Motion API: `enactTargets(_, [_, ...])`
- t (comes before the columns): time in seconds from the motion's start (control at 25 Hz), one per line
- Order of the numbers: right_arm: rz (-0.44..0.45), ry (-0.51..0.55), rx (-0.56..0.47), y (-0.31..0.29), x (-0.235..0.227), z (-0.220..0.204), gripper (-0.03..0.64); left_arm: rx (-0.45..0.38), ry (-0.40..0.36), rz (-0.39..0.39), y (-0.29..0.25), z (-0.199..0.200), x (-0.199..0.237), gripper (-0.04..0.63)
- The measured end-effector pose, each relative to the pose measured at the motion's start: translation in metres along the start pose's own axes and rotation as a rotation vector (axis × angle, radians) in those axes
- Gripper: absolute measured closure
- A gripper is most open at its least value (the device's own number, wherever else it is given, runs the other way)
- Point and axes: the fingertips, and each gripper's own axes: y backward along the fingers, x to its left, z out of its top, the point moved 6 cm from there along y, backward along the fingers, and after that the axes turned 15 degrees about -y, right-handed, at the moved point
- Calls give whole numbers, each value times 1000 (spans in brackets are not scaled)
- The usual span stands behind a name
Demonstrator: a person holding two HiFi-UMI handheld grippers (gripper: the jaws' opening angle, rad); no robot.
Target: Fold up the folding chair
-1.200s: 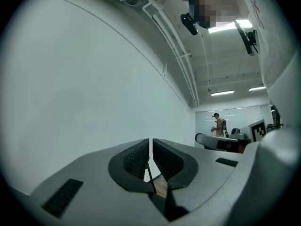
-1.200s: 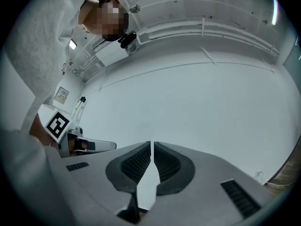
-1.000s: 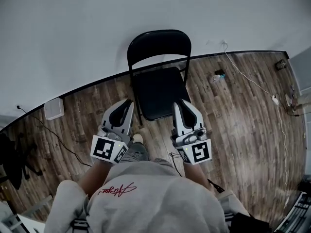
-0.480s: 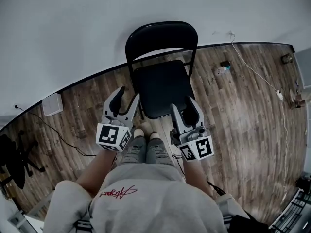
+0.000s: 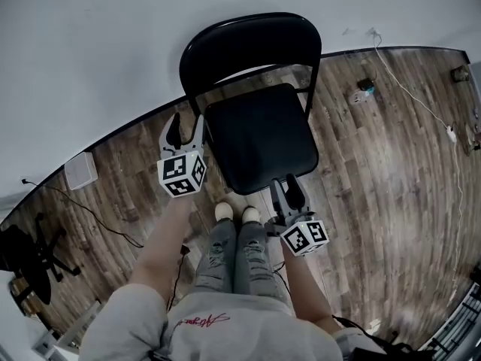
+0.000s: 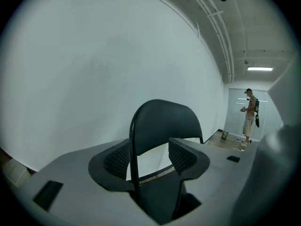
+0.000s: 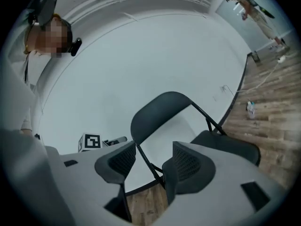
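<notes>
Both sets of jaws are wide apart, and both have just been opening. We start with the left gripper [image 6: 149, 157]. Its two pads stand far from each other, and the dark frame tube [image 6: 134, 168] of the chair [image 5: 259, 138] rises straight through the gap. The tube sits closer to the left-hand pad, and neither pad is pressing on it. In the head view this gripper sits at the chair's rear left corner, just beside the seat [image 5: 263, 156] and below the backrest [image 5: 248, 42].

Over to the right gripper [image 7: 149, 163]: its jaws are also spread wide and clamp nothing. Through the gap we see a slanted stretch of the chair's frame and some floor [image 7: 141, 206]. We cannot tell whether anything touches the pads. The seat shows off behind the right-hand jaw. From the head view, this gripper is low at the seat's front right corner, near our shoes [image 5: 233, 213].

The chair itself stands unfolded on the wooden floor, seat down flat, its back toward the pale wall [image 5: 90, 43].
</notes>
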Motion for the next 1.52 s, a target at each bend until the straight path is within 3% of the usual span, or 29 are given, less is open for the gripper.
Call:
enactTargets(0.16, [-15, -347, -98, -1, -78, -37, 385, 42, 2, 60, -43, -32, 11, 345])
enactTargets(0.36, [-43, -524, -162, 11, -150, -72, 384, 112, -51, 77, -81, -71, 20, 345])
enactTargets(0.52, [-84, -581, -153, 19, -191, -94, 383, 93, -61, 93, -100, -77, 29, 347])
enactTargets(0.68, [-92, -597, -77, 10, -215, -112, 376, 71, -91, 84, -112, -75, 29, 347])
enactTargets(0.88, [-106, -625, -27, 7, -242, -129, 377, 60, -158, 8, -130, -79, 24, 347])
enactTargets(1.04, [25, -725, 28, 1, -248, -142, 362, 28, -181, -36, -138, -78, 17, 347])
enactTargets(1.2, [133, -708, 126, -29, -247, -143, 359, 12, -226, -60, -143, -81, 7, 347])
enactTargets(1.28, [223, -774, 105, -42, -244, -143, 360, -1, -229, -55, -142, -82, 9, 347])
enactTargets(1.36, [281, -847, 13, -55, -244, -138, 362, -13, -202, -58, -143, -83, 9, 347])
enactTargets(1.4, [275, -871, -43, -60, -246, -136, 368, -20, -174, -56, -144, -84, 10, 358])
enactTargets(1.52, [220, -882, -117, -64, -250, -135, 393, -35, -89, -58, -145, -84, 16, 577])
